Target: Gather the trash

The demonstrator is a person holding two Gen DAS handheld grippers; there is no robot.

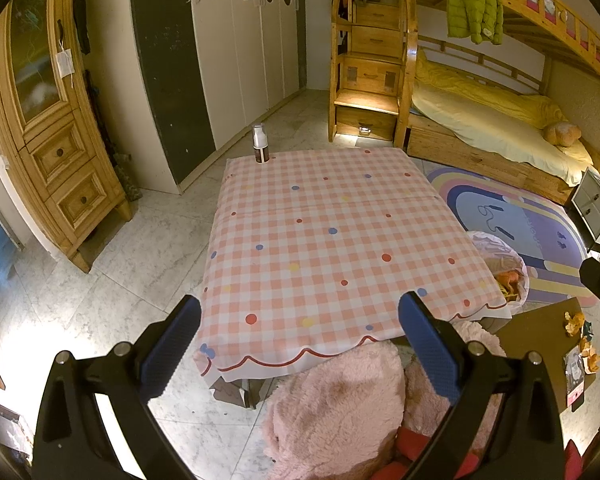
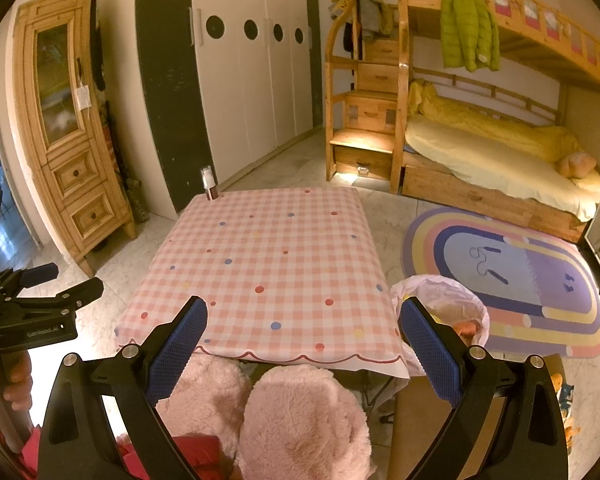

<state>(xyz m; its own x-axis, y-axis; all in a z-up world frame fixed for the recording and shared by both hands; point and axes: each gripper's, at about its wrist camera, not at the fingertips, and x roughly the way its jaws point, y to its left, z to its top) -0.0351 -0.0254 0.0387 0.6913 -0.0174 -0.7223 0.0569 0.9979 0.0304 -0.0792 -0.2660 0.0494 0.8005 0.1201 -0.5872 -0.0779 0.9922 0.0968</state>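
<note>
A table with a pink checked cloth [image 1: 320, 240] [image 2: 272, 272] stands in front of me. A trash bin lined with a white bag [image 1: 504, 264] [image 2: 448, 308] sits on the floor at the table's right side, with orange scraps inside. More orange scraps and a wrapper [image 1: 580, 344] lie on a brown board at the right. My left gripper [image 1: 300, 344] is open and empty above the table's near edge; it also shows in the right wrist view [image 2: 60, 280]. My right gripper [image 2: 304, 344] is open and empty over the near edge.
A small bottle [image 1: 260, 144] [image 2: 209, 184] stands at the table's far left corner. Pink fluffy slippers [image 2: 300, 420] are below the grippers. A rainbow rug [image 2: 520, 280], a wooden bunk bed [image 2: 500, 160], a wardrobe and a wooden cabinet [image 1: 56, 140] surround the table.
</note>
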